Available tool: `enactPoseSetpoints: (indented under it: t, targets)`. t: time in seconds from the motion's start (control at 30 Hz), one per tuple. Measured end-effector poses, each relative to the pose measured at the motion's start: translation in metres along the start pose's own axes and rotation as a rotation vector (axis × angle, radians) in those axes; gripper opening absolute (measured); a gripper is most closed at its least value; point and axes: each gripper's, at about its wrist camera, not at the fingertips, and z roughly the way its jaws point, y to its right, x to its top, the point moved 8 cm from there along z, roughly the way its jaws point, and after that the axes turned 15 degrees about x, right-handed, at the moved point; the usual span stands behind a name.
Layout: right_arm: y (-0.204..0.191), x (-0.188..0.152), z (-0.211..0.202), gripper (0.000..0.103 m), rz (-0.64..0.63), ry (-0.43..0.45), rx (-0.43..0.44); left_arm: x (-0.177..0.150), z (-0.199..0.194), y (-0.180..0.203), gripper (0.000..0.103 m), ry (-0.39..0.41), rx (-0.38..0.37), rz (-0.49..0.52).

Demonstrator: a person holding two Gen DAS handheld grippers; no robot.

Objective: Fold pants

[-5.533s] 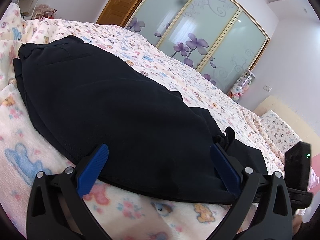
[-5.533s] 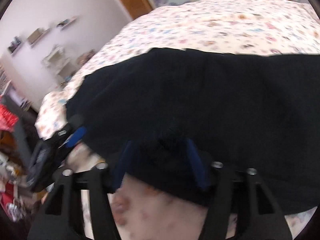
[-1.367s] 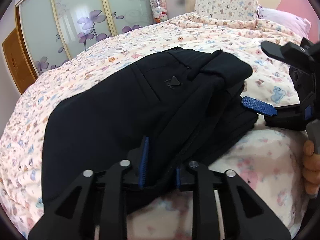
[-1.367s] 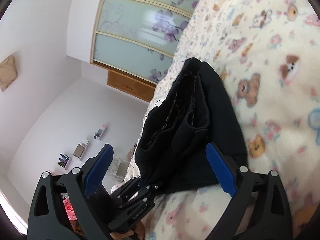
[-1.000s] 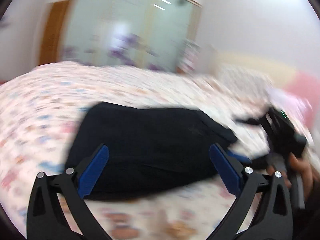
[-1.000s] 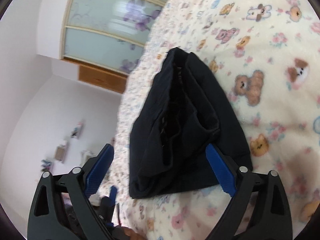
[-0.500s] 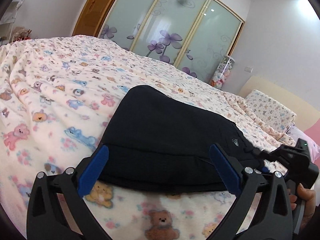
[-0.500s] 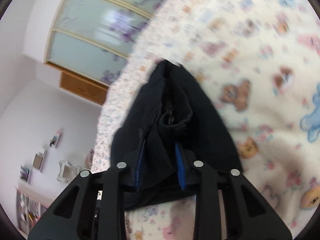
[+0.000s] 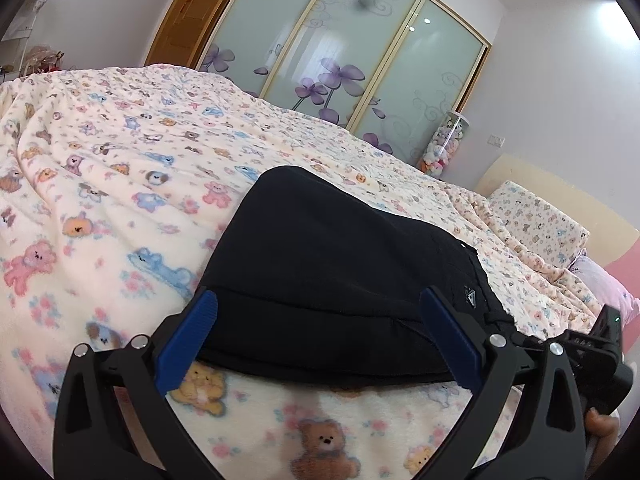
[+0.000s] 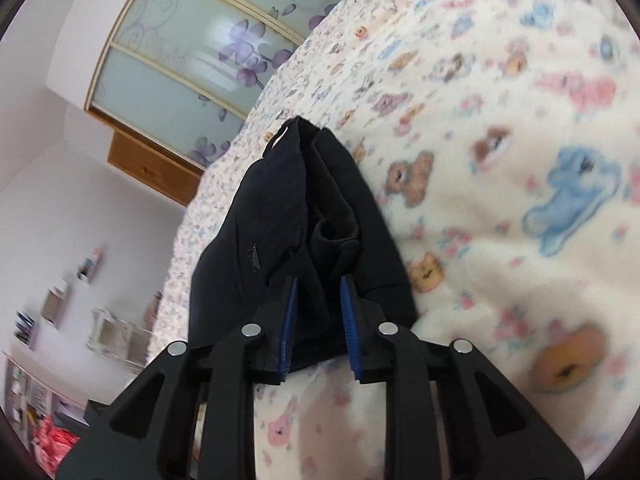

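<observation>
Black pants (image 9: 340, 260) lie folded into a thick bundle on the teddy-bear blanket (image 9: 120, 200). My left gripper (image 9: 319, 298) is open at the bundle's near folded edge, its blue pads (image 9: 188, 340) wide on either side and not pressing the cloth. In the right wrist view the pants (image 10: 272, 208) stretch away from me, waistband end nearest. My right gripper (image 10: 318, 280) is closing, and its blue pads (image 10: 288, 320) pinch a bunched layer of that end. The right tool's black housing (image 9: 592, 356) shows at the bundle's right end, with fingers of a hand under it.
The blanket (image 10: 500, 160) covers the whole bed around the pants. A pillow (image 9: 536, 216) lies at the headboard on the right. Sliding wardrobe doors (image 9: 340, 60) with purple flowers and a jar of plush toys (image 9: 444, 144) stand behind the bed. Wall shelves (image 10: 52, 300) are at the left.
My right gripper went from wide open around the waistband end to pinched on it and pushed in closer. My left gripper swung round and settled low at the folded edge, still open.
</observation>
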Motion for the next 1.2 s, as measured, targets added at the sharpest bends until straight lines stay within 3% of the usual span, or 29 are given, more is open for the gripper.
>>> enactPoseSetpoints:
  t: [0.13,0.17,0.2,0.27,0.37,0.47,0.53,0.6,0.63,0.67,0.7,0.83,0.87,0.93,0.97,1.0,1.1,1.2]
  targets:
    - [-0.015,0.018,-0.025,0.025,-0.069,0.105,0.016,0.009,-0.006,0.003,0.101,-0.02,-0.021,-0.004]
    - [-0.021,0.021,-0.023,0.034,-0.091,0.096,0.033,0.014,-0.006,0.006,0.101,-0.026,-0.028,0.002]
    - [-0.03,0.024,-0.017,0.054,-0.11,0.067,0.054,0.017,-0.006,0.008,0.101,-0.032,-0.03,0.009]
    - [-0.046,0.022,-0.005,0.064,-0.121,0.019,0.119,0.029,-0.003,0.017,0.101,-0.06,-0.054,0.017]
    - [-0.066,0.018,0.017,0.064,-0.113,-0.062,0.219,0.047,0.003,0.028,0.101,-0.091,-0.118,-0.012]
    - [-0.069,0.009,0.034,0.064,-0.024,-0.118,0.297,0.055,0.017,0.037,0.101,-0.14,-0.157,-0.03]
    - [-0.063,0.005,0.04,0.064,0.003,-0.128,0.267,0.047,0.035,0.04,0.101,-0.22,-0.151,-0.026]
    - [-0.037,-0.002,0.046,0.063,0.032,-0.147,0.173,0.032,0.054,0.035,0.101,-0.314,-0.121,-0.025]
    - [-0.028,-0.006,0.049,0.061,0.064,-0.151,0.188,0.02,0.065,0.032,0.101,-0.367,-0.116,-0.027]
    - [-0.019,-0.008,0.049,0.052,0.09,-0.143,0.204,0.012,0.07,0.029,0.101,-0.382,-0.122,-0.019]
    - [-0.011,-0.01,0.047,0.042,0.11,-0.132,0.216,0.007,0.071,0.029,0.101,-0.362,-0.125,0.004]
    - [-0.006,-0.011,0.042,0.038,0.144,-0.133,0.262,-0.001,0.066,0.035,0.101,-0.302,-0.099,0.091]
    - [-0.01,-0.009,0.042,0.04,0.145,-0.137,0.259,0.0,0.063,0.035,0.101,-0.294,-0.098,0.09]
    - [-0.024,-0.001,0.043,0.057,0.1,-0.123,0.272,0.006,0.057,0.033,0.101,-0.263,-0.102,0.072]
    - [-0.03,0.002,0.038,0.072,0.064,-0.111,0.278,0.009,0.053,0.032,0.101,-0.236,-0.106,0.062]
    - [-0.036,0.003,0.038,0.077,0.02,-0.103,0.267,0.01,0.051,0.029,0.101,-0.216,-0.107,0.056]
    - [-0.025,-0.004,0.05,0.076,-0.025,-0.137,0.202,0.0,0.057,0.029,0.101,-0.24,-0.087,0.089]
    - [-0.021,-0.002,0.048,0.076,-0.012,-0.149,0.232,-0.006,0.06,0.036,0.101,-0.242,-0.021,0.176]
